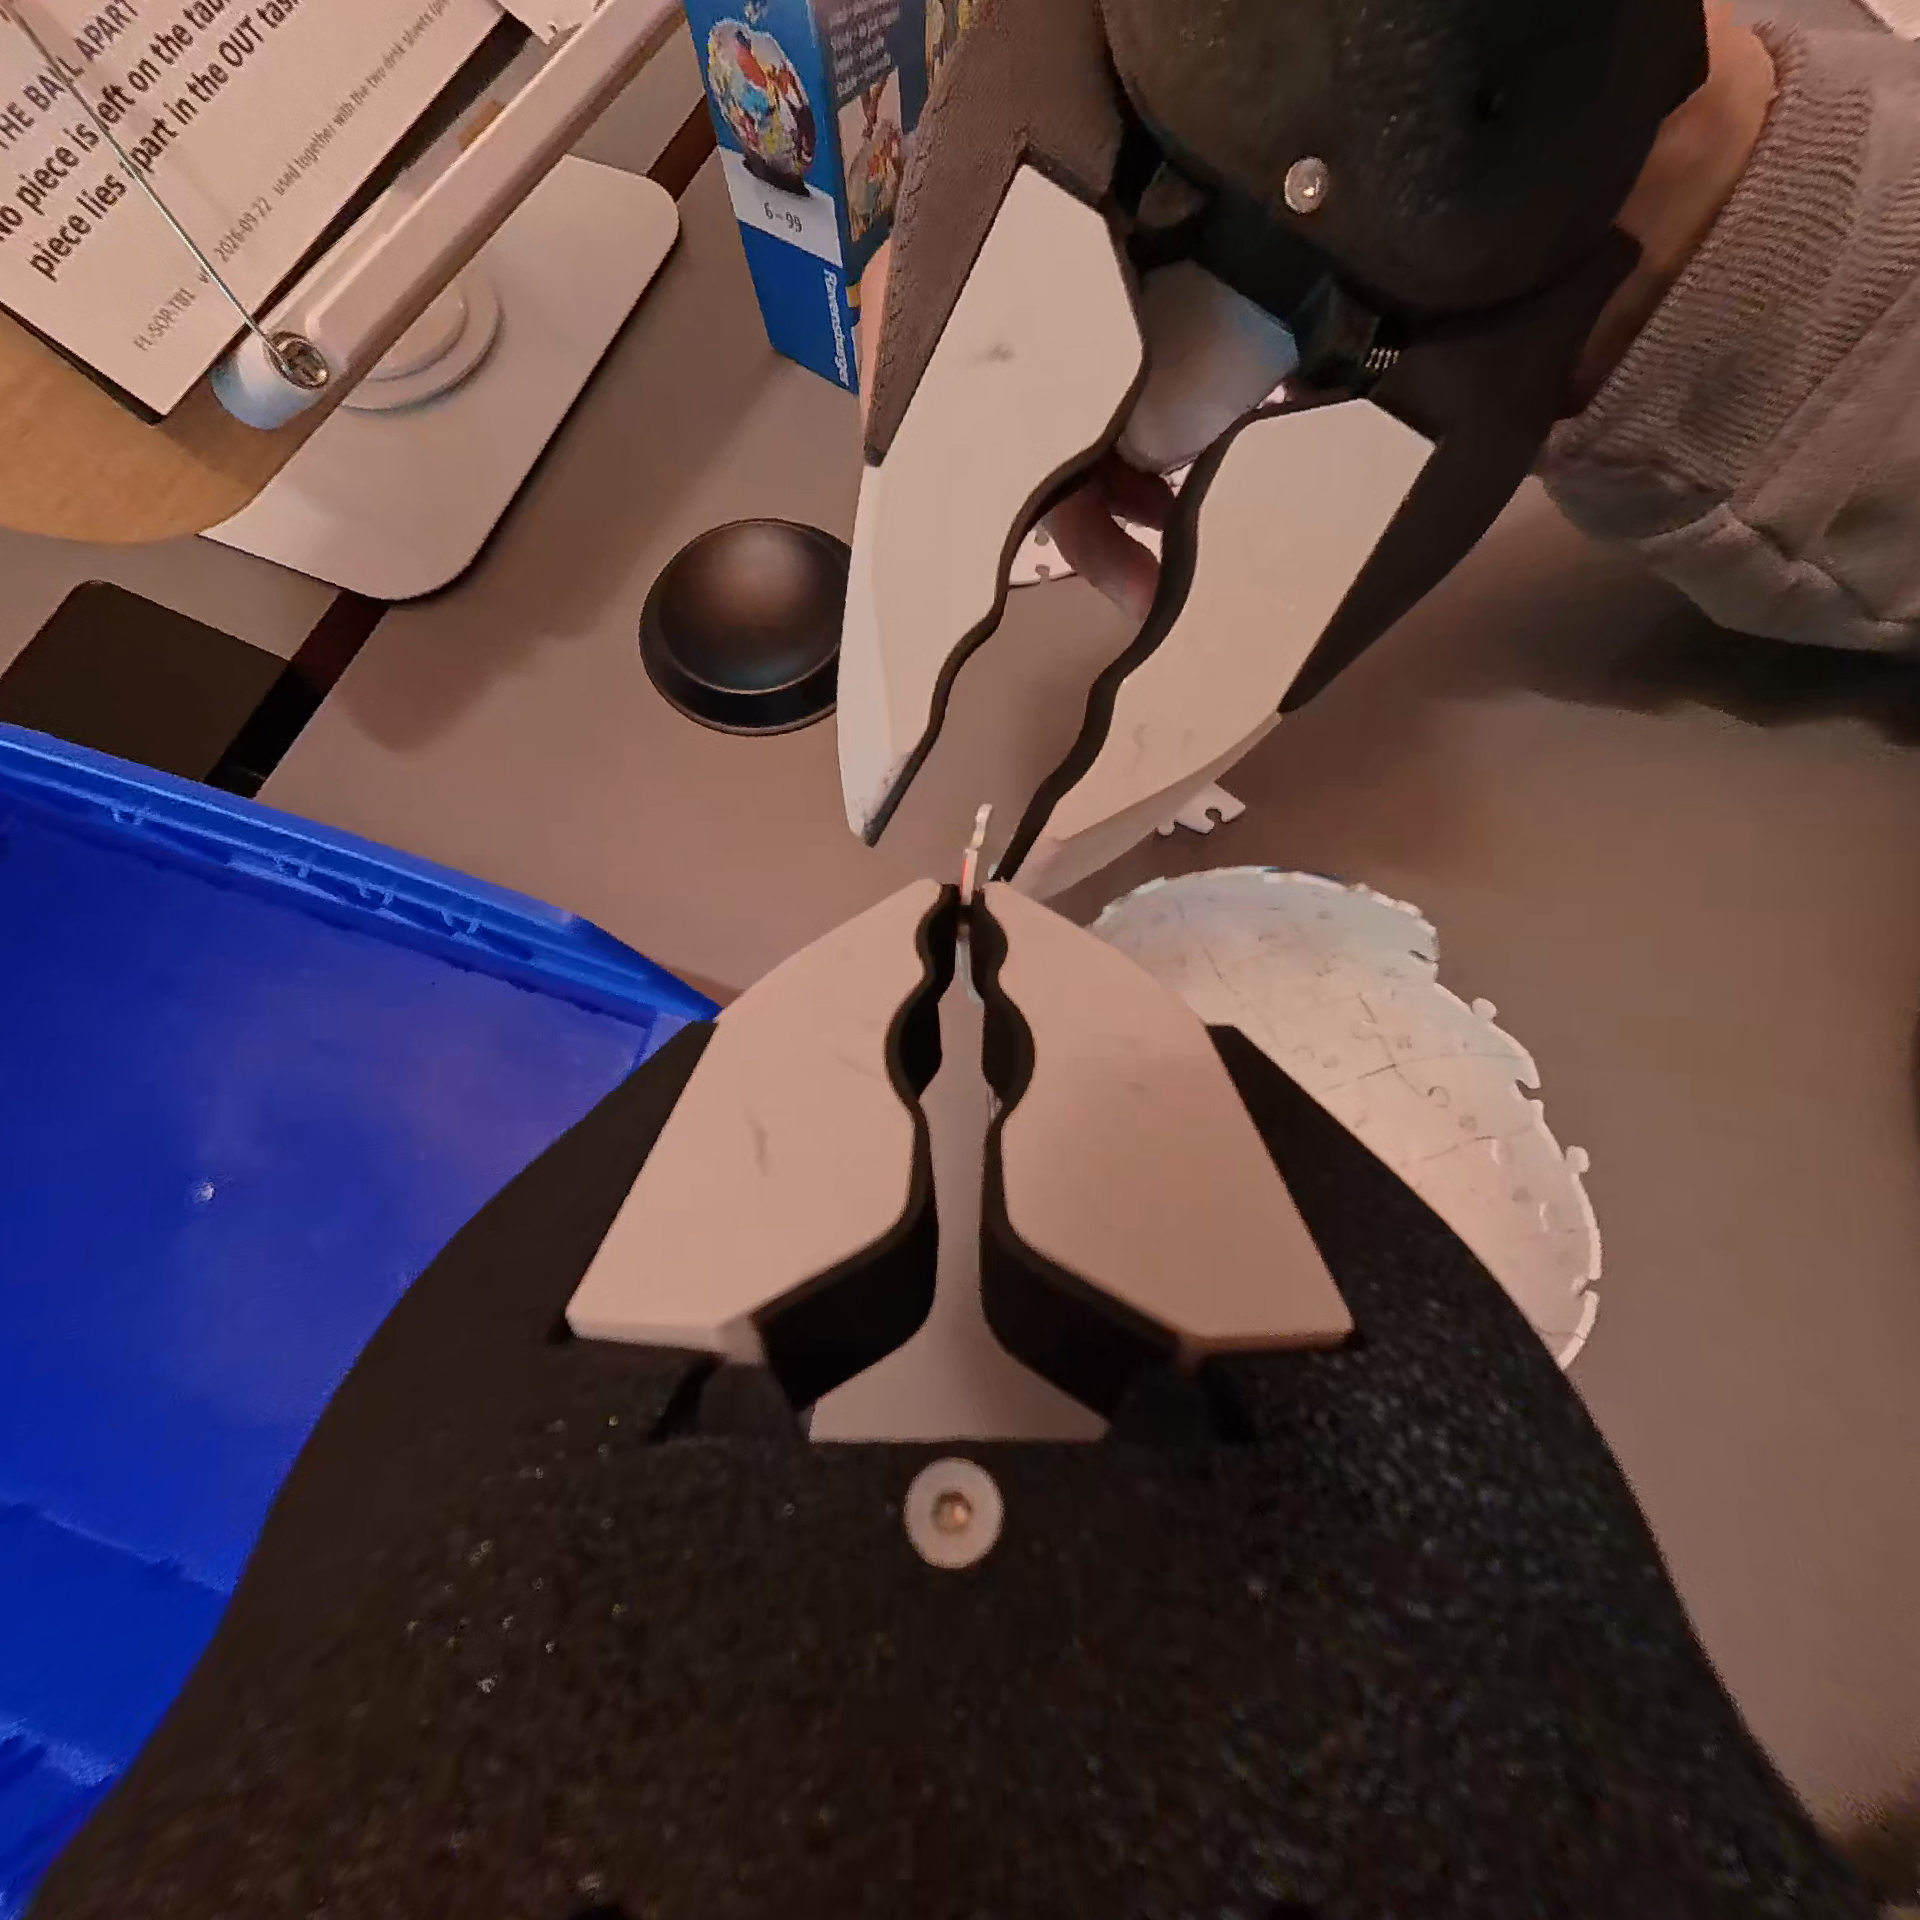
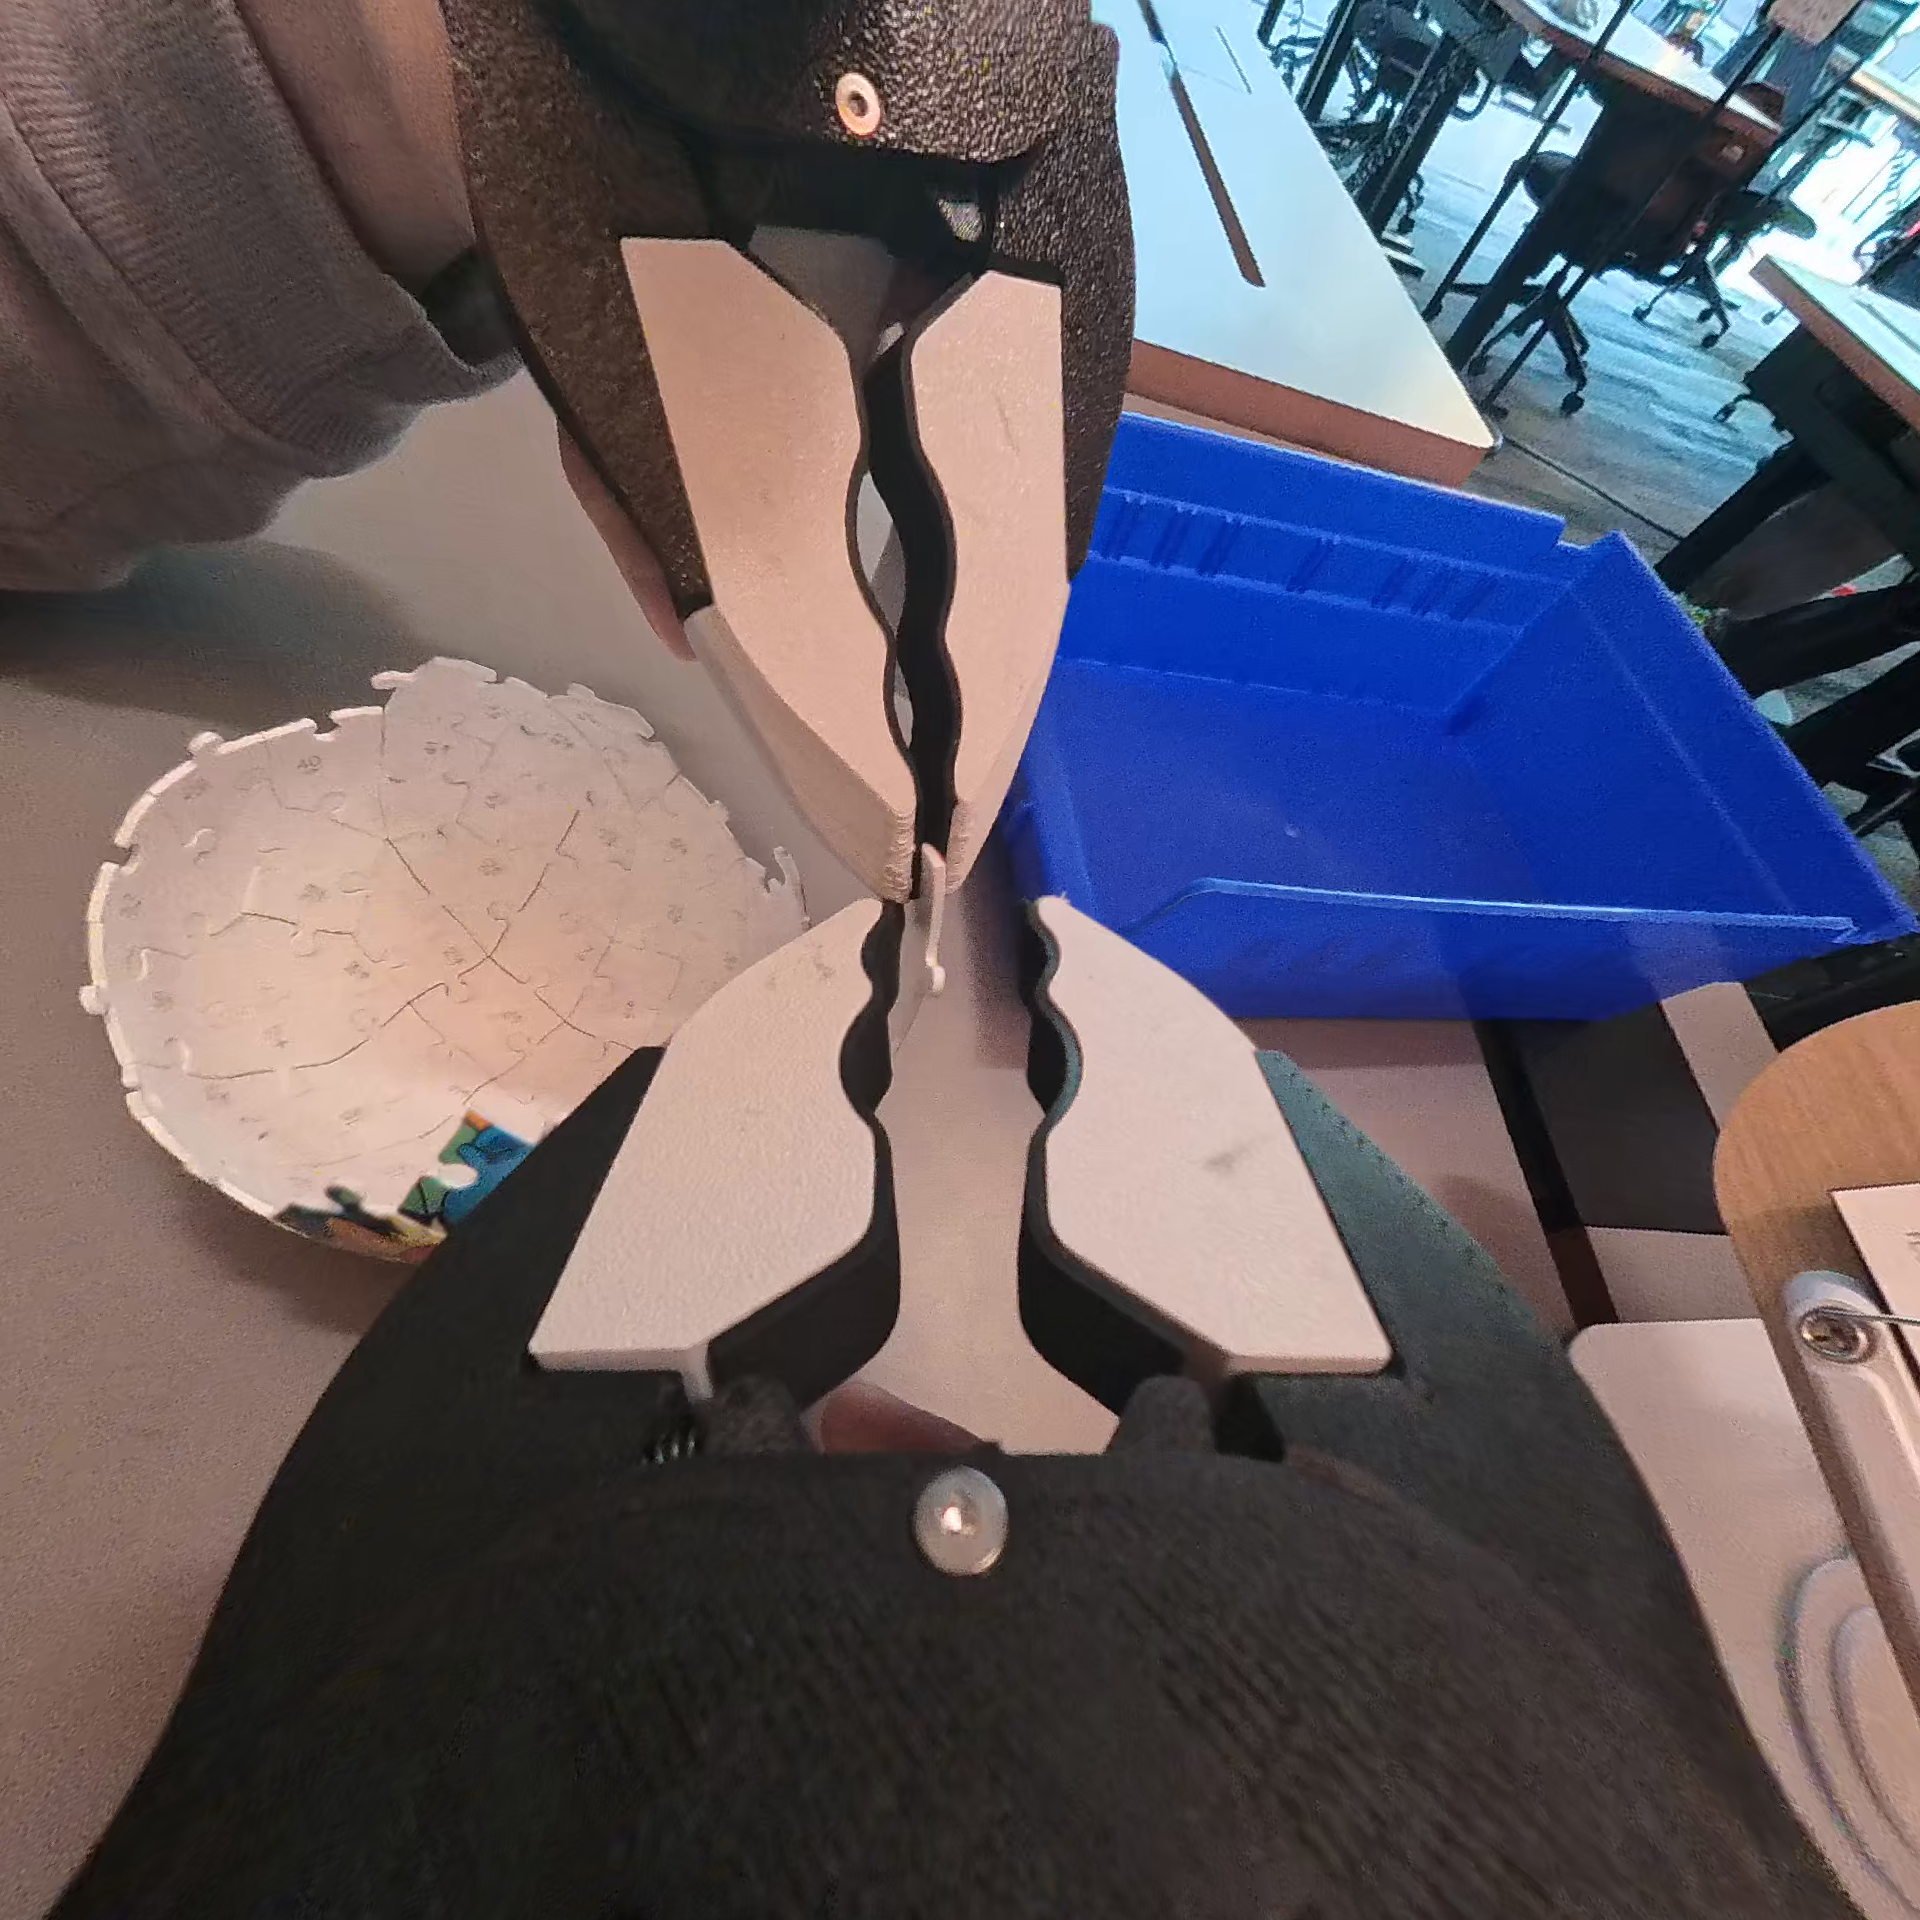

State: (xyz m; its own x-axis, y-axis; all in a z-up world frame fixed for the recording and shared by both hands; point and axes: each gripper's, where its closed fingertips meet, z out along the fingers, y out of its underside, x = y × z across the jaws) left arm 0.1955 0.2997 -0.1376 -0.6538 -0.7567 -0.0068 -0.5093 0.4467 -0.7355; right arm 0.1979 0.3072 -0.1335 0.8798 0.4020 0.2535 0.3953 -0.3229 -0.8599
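My left gripper (image 1: 964, 899) is shut on a small white puzzle piece (image 1: 980, 836) and holds it edge-on above the table. My right gripper (image 2: 961, 914) faces it tip to tip, with its jaws open around the same piece (image 2: 933, 925); the piece rests against its left finger. In the left wrist view the right gripper (image 1: 940, 847) comes down from above. In the right wrist view the left gripper (image 2: 920, 862) comes down from above. A half-sphere shell of joined puzzle pieces (image 2: 416, 935), white inside and coloured outside, lies on the table beside both grippers (image 1: 1351, 1039).
A blue plastic bin (image 1: 364, 873) stands beside the grippers (image 2: 1507, 920). A black dome stand (image 1: 748, 623), a blue puzzle box (image 1: 800, 156) and a printed sheet on a white holder (image 1: 156, 156) stand farther off. A grey sleeve (image 1: 1766, 364) shows behind the right gripper. Only a small space, under 4 cm, lies between the two pairs of fingers.
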